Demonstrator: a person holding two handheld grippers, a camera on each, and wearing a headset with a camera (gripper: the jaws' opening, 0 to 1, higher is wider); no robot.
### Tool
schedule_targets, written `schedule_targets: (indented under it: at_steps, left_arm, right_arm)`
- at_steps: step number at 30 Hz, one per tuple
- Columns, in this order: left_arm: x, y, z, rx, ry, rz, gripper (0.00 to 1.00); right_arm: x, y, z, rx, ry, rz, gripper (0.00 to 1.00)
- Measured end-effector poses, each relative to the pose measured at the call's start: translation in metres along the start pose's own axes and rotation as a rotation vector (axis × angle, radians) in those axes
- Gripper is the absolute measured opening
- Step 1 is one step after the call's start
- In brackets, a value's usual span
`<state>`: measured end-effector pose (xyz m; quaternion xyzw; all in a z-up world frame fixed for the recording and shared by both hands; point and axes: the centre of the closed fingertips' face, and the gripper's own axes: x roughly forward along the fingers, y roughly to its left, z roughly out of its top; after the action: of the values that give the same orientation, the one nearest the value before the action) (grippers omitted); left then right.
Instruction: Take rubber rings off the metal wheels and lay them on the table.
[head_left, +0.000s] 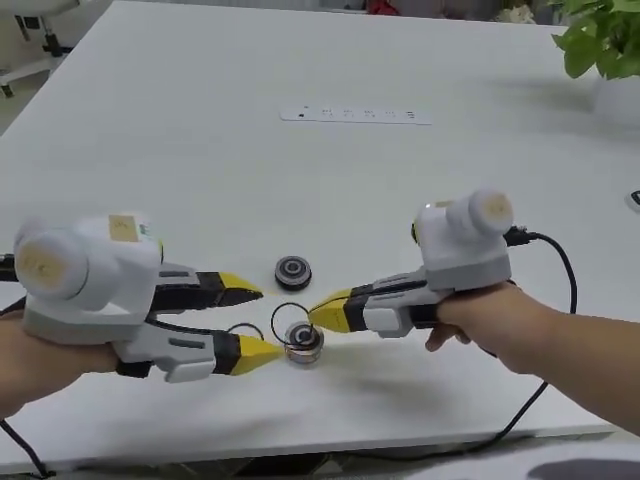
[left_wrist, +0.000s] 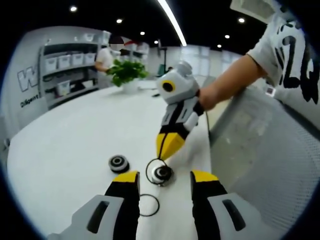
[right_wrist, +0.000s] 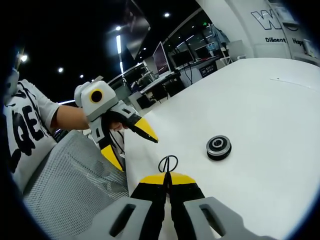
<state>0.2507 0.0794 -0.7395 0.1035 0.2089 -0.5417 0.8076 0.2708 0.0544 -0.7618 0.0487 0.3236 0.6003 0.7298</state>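
Observation:
A metal wheel (head_left: 303, 341) (left_wrist: 162, 174) lies near the table's front edge, between the open jaws of my left gripper (head_left: 249, 321) (left_wrist: 164, 177). My right gripper (head_left: 322, 312) (right_wrist: 168, 178) is shut on a thin black rubber ring (head_left: 277, 316) (left_wrist: 149, 169) (right_wrist: 168, 163), which stands up as a loop beside this wheel. Whether the ring still touches the wheel I cannot tell. A second wheel (head_left: 293, 270) (left_wrist: 119, 163) (right_wrist: 219, 147) with its black ring on sits a little farther out. A loose ring (head_left: 245, 329) (left_wrist: 148, 205) lies flat between the left jaws.
A white strip with small marks (head_left: 355, 116) lies mid-table on the white table (head_left: 200, 150). A potted plant (head_left: 600, 40) stands at the far right corner. A black cable (head_left: 560, 300) trails from the right gripper over the front edge.

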Motion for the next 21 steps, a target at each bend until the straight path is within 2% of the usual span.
schedule_targets:
  at_steps: [10,21]
  left_arm:
    - [-0.013,0.007,-0.005,-0.016,-0.008,0.036,0.45]
    - [-0.024,0.01,-0.012,-0.027,-0.005,0.061,0.47]
  right_arm:
    - [0.007,0.004,0.007,-0.006,-0.001,0.013,0.0]
    - [0.029,0.014,0.008,-0.018,0.021,0.046,0.0]
